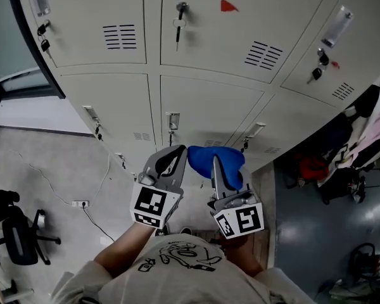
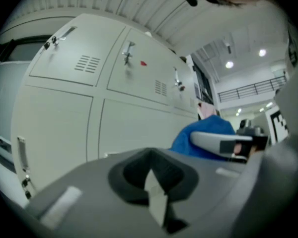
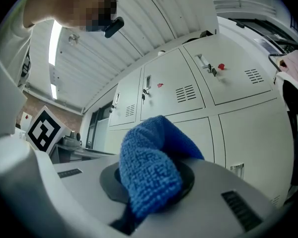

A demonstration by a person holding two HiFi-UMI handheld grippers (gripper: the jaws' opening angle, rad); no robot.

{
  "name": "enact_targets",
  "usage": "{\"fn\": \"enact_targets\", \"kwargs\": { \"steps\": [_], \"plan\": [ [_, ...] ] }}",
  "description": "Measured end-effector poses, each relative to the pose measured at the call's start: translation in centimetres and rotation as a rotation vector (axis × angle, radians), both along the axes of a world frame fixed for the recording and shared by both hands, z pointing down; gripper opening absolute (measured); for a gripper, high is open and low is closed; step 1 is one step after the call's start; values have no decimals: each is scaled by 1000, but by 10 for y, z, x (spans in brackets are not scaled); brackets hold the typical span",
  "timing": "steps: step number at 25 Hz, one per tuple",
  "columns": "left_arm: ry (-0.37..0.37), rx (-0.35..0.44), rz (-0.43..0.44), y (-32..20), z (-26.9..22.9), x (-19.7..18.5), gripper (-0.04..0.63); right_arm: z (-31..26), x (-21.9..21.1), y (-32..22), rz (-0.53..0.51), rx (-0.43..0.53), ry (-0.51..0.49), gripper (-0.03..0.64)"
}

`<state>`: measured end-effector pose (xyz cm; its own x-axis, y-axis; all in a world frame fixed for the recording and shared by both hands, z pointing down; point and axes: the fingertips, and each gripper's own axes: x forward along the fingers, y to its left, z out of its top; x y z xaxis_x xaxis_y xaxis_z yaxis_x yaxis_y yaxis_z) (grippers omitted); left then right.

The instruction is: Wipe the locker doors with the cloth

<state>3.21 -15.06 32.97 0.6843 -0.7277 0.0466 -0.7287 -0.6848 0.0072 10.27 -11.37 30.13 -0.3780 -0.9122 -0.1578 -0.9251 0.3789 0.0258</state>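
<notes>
Blue microfibre cloth (image 1: pixel 206 156), bunched into a thick wad, is clamped in the right claw (image 1: pixel 219 170). It hangs in the air in front of the pale grey metal locker doors (image 1: pixel 202 109) and, as far as the head view shows, is not yet pressed to them. The right gripper view shows the wad (image 3: pixel 149 172) bulging out over the jaws, which grip only a fold of it. The left claw (image 1: pixel 171 160) sits just beside the cloth at its 9 o'clock, jaws together with nothing between them.

The likeliest trouble is the cloth dragging free. With so little of it pinched, friction against a door could pull the fold out. Small dark keys (image 1: pixel 179 27) dangle from the locks towards 12 o'clock, and a lower door's handle (image 1: pixel 172 120) stands at about 11 o'clock of the cloth. Either could snag the loops of the fabric. If the wad shifts aside, the hard jaw tips may scrape the paint. The two claws are close enough that a wide stroke might knock them together.
</notes>
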Motion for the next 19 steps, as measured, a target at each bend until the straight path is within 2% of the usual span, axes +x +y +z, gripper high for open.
{"fn": "enact_targets", "kwargs": {
  "steps": [10, 19],
  "plan": [
    [34, -36, -7, -1, 5, -1, 3, 1, 0, -1, -10, -2, -13, 32],
    [25, -30, -9, 1, 2, -1, 3, 0, -3, 1, -19, 2, -18, 32]
  ]
}}
